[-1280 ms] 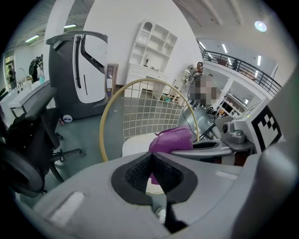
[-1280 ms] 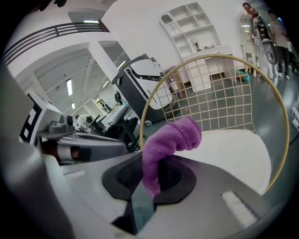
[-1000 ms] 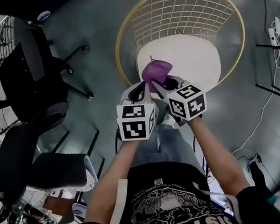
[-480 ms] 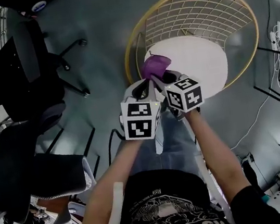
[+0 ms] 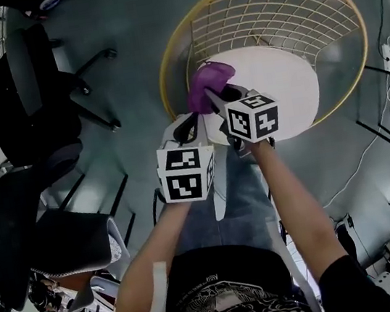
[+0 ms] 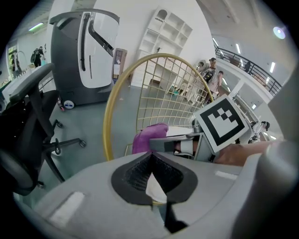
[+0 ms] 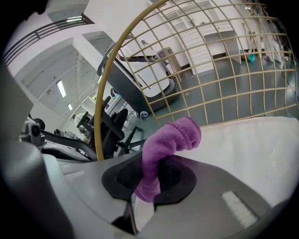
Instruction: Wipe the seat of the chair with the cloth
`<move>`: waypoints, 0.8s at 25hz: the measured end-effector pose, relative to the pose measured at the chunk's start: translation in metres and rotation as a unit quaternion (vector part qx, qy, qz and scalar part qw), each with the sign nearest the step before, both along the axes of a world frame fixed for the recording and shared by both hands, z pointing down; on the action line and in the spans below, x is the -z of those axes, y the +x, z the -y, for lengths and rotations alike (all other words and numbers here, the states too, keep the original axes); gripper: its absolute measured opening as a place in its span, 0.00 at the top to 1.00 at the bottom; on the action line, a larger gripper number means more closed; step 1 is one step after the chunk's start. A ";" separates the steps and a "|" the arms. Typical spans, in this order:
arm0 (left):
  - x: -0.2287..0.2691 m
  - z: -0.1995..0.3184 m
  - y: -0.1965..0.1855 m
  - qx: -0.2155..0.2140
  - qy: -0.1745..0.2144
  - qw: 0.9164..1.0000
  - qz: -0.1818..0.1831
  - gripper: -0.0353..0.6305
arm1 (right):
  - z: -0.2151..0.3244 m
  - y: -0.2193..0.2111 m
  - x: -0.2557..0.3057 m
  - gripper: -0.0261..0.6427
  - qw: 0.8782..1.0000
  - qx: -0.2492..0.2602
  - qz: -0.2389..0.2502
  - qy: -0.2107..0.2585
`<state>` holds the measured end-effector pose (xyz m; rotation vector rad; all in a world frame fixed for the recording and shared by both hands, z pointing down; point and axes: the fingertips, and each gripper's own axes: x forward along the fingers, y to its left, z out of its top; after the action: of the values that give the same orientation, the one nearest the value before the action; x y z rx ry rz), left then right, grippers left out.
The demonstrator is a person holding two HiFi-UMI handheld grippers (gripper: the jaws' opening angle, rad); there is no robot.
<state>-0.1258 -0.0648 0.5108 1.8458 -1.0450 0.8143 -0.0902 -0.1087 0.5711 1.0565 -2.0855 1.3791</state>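
Right gripper (image 7: 152,179) pinches the purple cloth (image 7: 170,140) at the nine o'clock edge of the chair's white seat (image 5: 282,82). Left gripper (image 6: 150,170) is closed, empty. Only a narrow fold is caught, so a hard press could tug it free, or bare jaws might scrape the seat.
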 end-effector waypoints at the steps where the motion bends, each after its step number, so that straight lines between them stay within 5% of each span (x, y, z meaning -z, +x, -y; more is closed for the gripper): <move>1: -0.001 -0.004 0.011 0.001 -0.003 1.000 0.003 0.95 | 0.000 0.011 0.000 0.87 1.000 -0.003 0.006 0.001; 5: -0.002 -0.009 0.046 -0.008 -0.004 1.000 0.016 0.95 | 0.008 0.049 -0.001 0.87 0.999 -0.026 0.030 0.002; 20: -0.021 -0.002 0.054 0.030 -0.008 0.999 0.019 0.95 | 0.038 0.091 -0.032 0.87 0.996 -0.081 0.032 0.001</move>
<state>-0.0723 -0.0629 0.5317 1.7835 -1.1085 0.8226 0.0010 -0.1462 0.6029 1.2216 -2.0850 1.5064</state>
